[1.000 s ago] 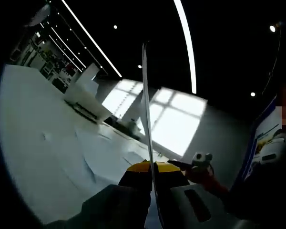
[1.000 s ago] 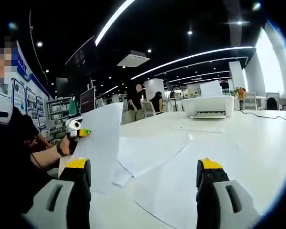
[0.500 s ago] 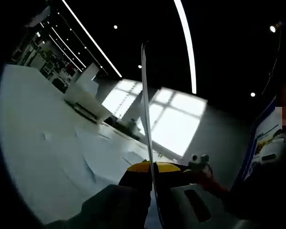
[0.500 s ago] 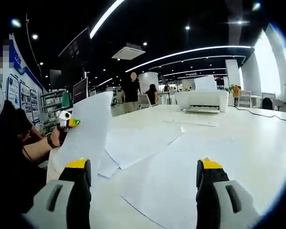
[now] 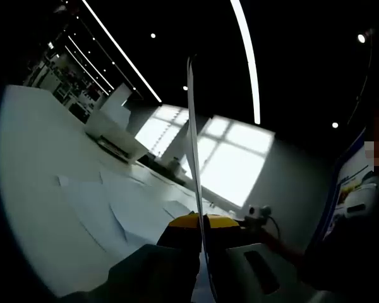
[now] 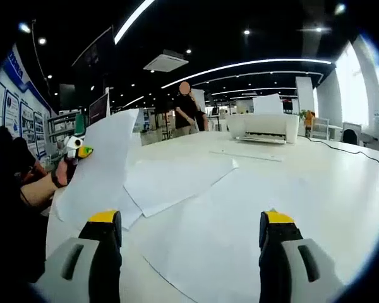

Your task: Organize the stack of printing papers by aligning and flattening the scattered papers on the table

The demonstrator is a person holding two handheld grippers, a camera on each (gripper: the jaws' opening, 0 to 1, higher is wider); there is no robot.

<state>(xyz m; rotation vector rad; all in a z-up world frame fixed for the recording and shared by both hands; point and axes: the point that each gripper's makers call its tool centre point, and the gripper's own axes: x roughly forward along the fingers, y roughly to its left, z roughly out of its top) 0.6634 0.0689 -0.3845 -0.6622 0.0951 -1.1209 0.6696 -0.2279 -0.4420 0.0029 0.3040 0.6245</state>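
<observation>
Now left gripper (image 5: 201, 222) pinches thin white paper sheet (image 5: 192, 139) edge-on; right gripper (image 6: 189, 227) gapes empty. Sheet floppy, light; grip near edge.

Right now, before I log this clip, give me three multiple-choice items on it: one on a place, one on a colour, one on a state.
1. Where does the white printer stand?
A. on the far part of the table
B. on the floor
C. on a chair

2. What colour are the tips of the right hand-held gripper?
A. red
B. yellow
C. green

3. How is the left hand-held gripper?
A. wide open
B. shut on a cable
C. shut on a sheet of paper

Answers: 1 A, it sits on the white tabletop beyond the loose sheets. 2 B, both tips are yellow. 3 C, the sheet rises edge-on from between its closed jaws.
</observation>
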